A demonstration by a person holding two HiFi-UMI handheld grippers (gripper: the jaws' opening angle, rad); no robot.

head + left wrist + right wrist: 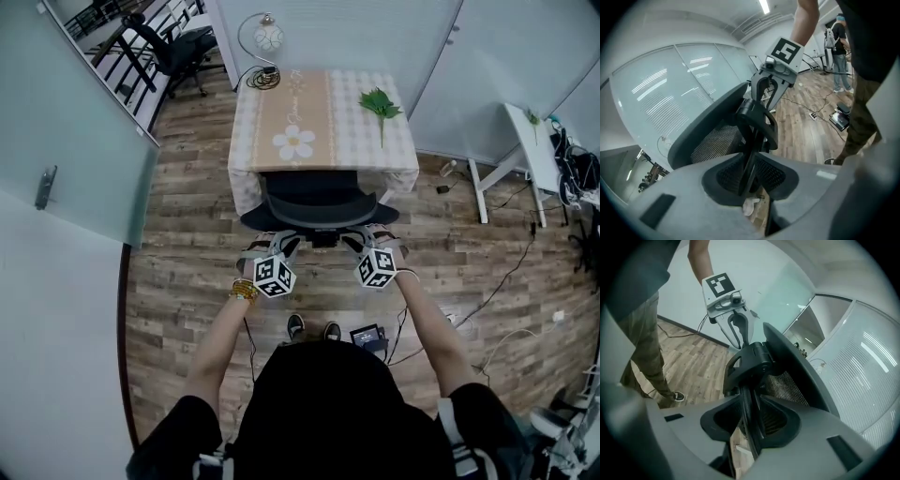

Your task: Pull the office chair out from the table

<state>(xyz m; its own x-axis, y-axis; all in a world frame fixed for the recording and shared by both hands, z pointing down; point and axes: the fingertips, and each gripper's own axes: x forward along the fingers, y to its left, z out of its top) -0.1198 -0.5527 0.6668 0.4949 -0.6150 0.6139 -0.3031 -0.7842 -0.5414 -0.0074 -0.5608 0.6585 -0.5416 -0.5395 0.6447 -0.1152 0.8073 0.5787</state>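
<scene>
A black office chair [319,208] stands pushed in under the cloth-covered table [323,112]; its backrest faces me. My left gripper [284,246] is at the left of the backrest's top edge, and my right gripper [360,240] is at the right. In the left gripper view the left gripper [749,177] is open, and the backrest's thin black rim [752,150] runs between its jaws with gaps on both sides. The right gripper [751,422] is open the same way around the rim [749,408]. Each view shows the other gripper across the chair's black bracket [759,119].
A green leaf sprig [381,105] and a wire lamp [265,42] are on the table. Cables [497,281] and a small device [368,336] lie on the wood floor by my feet. A white desk [525,141] stands right; glass walls stand left and behind.
</scene>
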